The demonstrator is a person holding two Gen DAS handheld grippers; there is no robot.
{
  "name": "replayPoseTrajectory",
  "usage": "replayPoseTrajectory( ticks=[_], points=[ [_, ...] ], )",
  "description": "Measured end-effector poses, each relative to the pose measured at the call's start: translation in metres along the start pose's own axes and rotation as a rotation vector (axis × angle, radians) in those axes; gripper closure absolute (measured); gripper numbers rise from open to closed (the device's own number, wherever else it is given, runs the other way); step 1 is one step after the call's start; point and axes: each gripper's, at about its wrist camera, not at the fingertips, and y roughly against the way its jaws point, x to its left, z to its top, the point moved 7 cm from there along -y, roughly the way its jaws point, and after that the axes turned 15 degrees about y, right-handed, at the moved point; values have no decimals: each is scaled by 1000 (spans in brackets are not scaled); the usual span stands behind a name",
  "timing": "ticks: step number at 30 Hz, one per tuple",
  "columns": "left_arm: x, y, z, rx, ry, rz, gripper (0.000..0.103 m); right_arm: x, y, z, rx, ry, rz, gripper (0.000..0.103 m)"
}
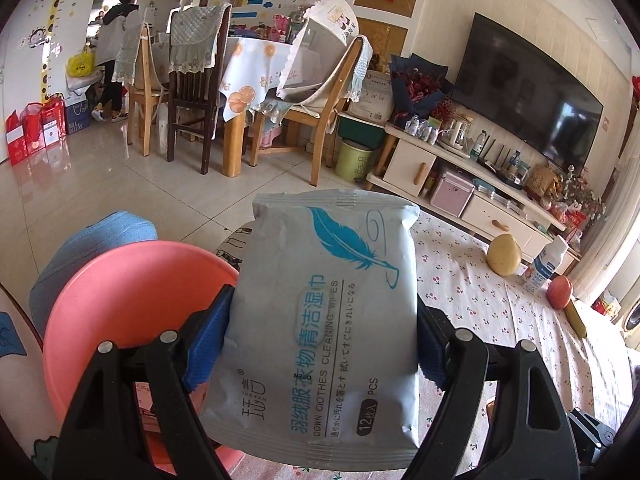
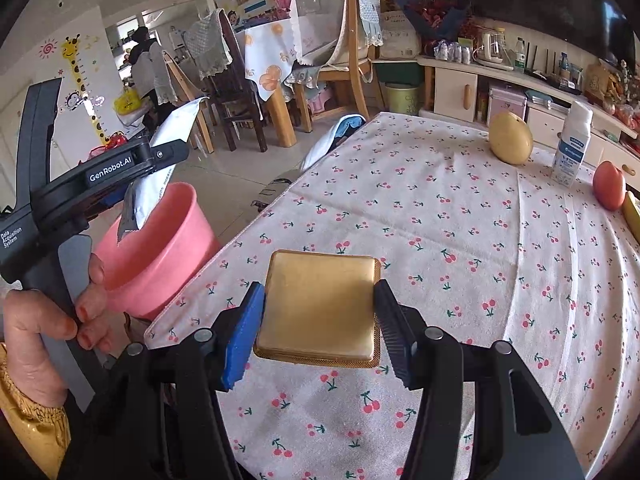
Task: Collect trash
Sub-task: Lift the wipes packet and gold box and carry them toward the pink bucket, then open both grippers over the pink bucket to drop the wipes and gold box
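My left gripper [image 1: 324, 332] is shut on a pale blue pack of cleaning wipes [image 1: 324, 312] with a teal feather print. It holds the pack above and beside the pink bin [image 1: 120, 300]. In the right wrist view the same pack [image 2: 160, 176] hangs over the pink bin [image 2: 160, 252] at the table's left edge. My right gripper [image 2: 320, 312] is shut on a flat gold packet [image 2: 320, 304], held just above the cherry-print tablecloth [image 2: 460, 240].
A yellow pear [image 2: 511, 138], a white bottle [image 2: 572, 148], a red apple [image 2: 609, 186] and a banana [image 2: 633, 216] stand at the table's far right. Chairs and a dining table [image 2: 276, 60] stand beyond, a TV cabinet [image 2: 500, 88] to the right.
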Motion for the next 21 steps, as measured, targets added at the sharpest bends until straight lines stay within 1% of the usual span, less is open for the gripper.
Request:
replayPoseTrajectory(
  ticks=[6, 11, 15, 21],
  points=[
    [25, 4, 14, -26, 69, 29, 23, 18, -6, 21, -19, 13, 30, 46],
    [49, 6, 25, -46, 137, 70, 23, 37, -14, 44, -38, 35, 67, 46],
    [71, 6, 32, -43, 199, 98, 23, 55, -22, 63, -47, 69, 95, 46],
    [99, 11, 40, -71, 274, 143, 23, 87, -40, 91, -58, 101, 157, 46]
  ],
)
